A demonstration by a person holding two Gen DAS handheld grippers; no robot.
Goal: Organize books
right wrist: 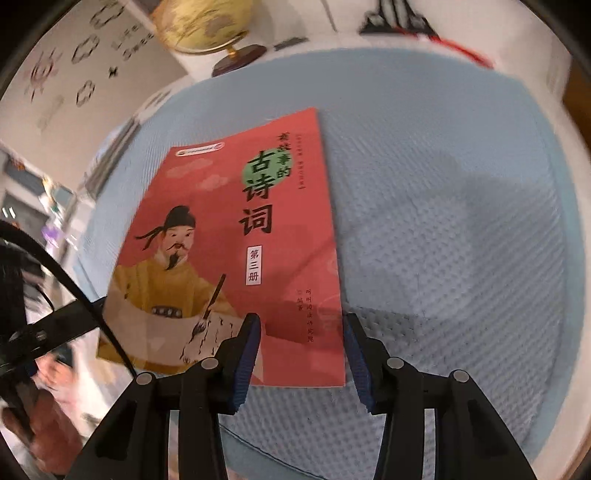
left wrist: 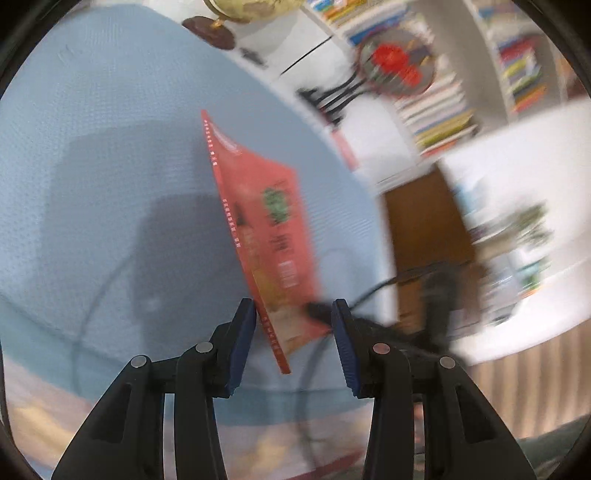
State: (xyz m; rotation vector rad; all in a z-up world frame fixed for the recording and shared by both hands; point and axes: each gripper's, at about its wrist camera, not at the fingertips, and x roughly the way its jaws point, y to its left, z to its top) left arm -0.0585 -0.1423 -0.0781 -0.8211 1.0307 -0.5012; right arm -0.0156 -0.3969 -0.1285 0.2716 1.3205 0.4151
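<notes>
Globe (right wrist: 207, 26) behind book (right wrist: 236, 236) — bookshelves (left wrist: 436, 107) beyond

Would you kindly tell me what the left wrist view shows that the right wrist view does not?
Only the left wrist view shows crowded bookshelves and the red book nearly edge-on. Only the right wrist view shows that book's illustrated front cover and the wall lettering. Both share the blue mat, the globe and the book.

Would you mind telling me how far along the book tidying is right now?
Done: nothing clearly, though the shelves behind already hold books. In hand: one red book on the blue mat, with the left gripper and right gripper around its edges, jaws open, not clamping. Left: grip it and shelve it.
</notes>
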